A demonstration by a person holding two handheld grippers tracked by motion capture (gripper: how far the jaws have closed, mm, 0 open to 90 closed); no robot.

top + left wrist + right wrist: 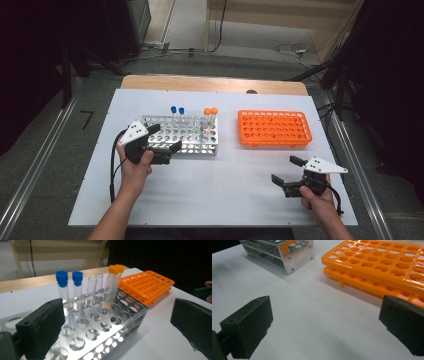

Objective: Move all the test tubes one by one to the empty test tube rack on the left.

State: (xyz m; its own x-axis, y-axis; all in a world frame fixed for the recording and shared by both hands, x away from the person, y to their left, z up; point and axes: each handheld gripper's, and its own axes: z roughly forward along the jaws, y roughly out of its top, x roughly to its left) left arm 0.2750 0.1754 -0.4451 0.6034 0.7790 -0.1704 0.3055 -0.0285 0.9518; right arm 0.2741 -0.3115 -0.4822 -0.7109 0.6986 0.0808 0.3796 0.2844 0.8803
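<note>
from above we see a white board (215,185) on the table. our left gripper (162,142) sits at the near left corner of the metal rack (187,135), jaws spread with nothing between them. blue-capped tubes (177,111) and orange-capped tubes (210,113) stand along the rack's far row. the orange rack (273,128) lies to the right, apart from it. our right gripper (286,170) hovers near the right edge, jaws parted and empty.

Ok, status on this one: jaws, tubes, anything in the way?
Left gripper open, empty, at the silver metal tube rack. Right gripper open, empty, beside the orange plastic rack. Capped tubes seated upright. Nothing in the way.
</note>
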